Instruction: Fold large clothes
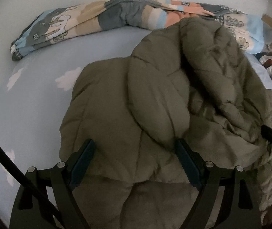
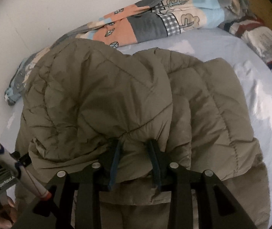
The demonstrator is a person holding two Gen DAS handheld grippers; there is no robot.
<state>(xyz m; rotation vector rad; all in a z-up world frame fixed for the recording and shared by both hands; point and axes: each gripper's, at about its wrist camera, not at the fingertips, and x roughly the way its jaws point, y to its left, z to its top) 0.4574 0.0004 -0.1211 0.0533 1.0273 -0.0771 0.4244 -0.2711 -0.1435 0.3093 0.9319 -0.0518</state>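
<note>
Olive puffer jacket [image 2: 116,95] lies bunched on my pale-blue bedsheet [image 1: 36,99], near the rolled quilt [image 1: 101,21]. My right gripper [image 2: 135,143] pinches its fold; my left gripper [image 1: 136,148] gapes wide above it.

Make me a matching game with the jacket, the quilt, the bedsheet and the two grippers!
Things:
1. jacket
2. quilt
3. bedsheet
4. left gripper
5. right gripper

Descriptions:
A. light blue with white clouds
B. open wide, over the jacket
C. olive and puffy, bunched up on the bed
D. pinching a jacket fold
E. patchwork, rolled along the wall

Pairs: 1-C, 2-E, 3-A, 4-B, 5-D
</note>
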